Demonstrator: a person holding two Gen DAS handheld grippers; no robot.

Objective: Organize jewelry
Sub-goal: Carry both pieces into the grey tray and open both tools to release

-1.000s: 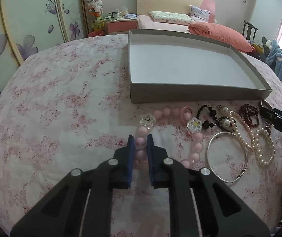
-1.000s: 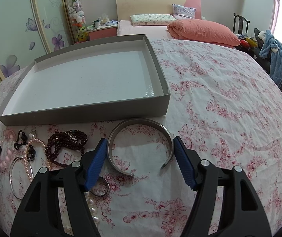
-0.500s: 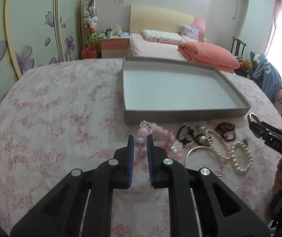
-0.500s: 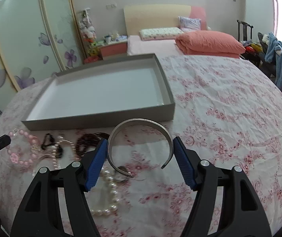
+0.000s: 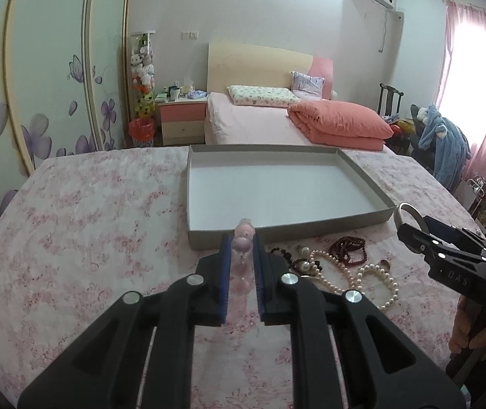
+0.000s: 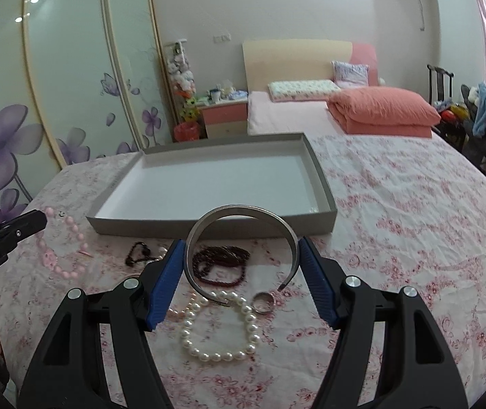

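Note:
My left gripper (image 5: 241,242) is shut on a pink bead bracelet (image 5: 241,247), held above the floral cloth. In the right wrist view the bracelet (image 6: 72,231) dangles in a loop from the left gripper (image 6: 38,220). My right gripper (image 6: 241,255) is shut on an open silver cuff bangle (image 6: 239,208), its pads pressing the cuff's two sides. The cuff hangs above the other jewelry. In the left wrist view, the right gripper (image 5: 413,235) shows at the right edge with the cuff (image 5: 404,208). A shallow grey box (image 6: 140,228) with a white inside lies just beyond both grippers.
On the cloth in front of the box (image 5: 311,228) lie a pearl bracelet (image 6: 219,354), a dark red bead bracelet (image 6: 222,262), a small ring (image 6: 264,301) and black beads (image 6: 137,254). A bed stands behind. A hand (image 5: 474,334) grips the right tool.
Both grippers have risen and tilted up. The pink bracelet has come up off the cloth with the left gripper, and the silver cuff has lifted off the cloth with the right.

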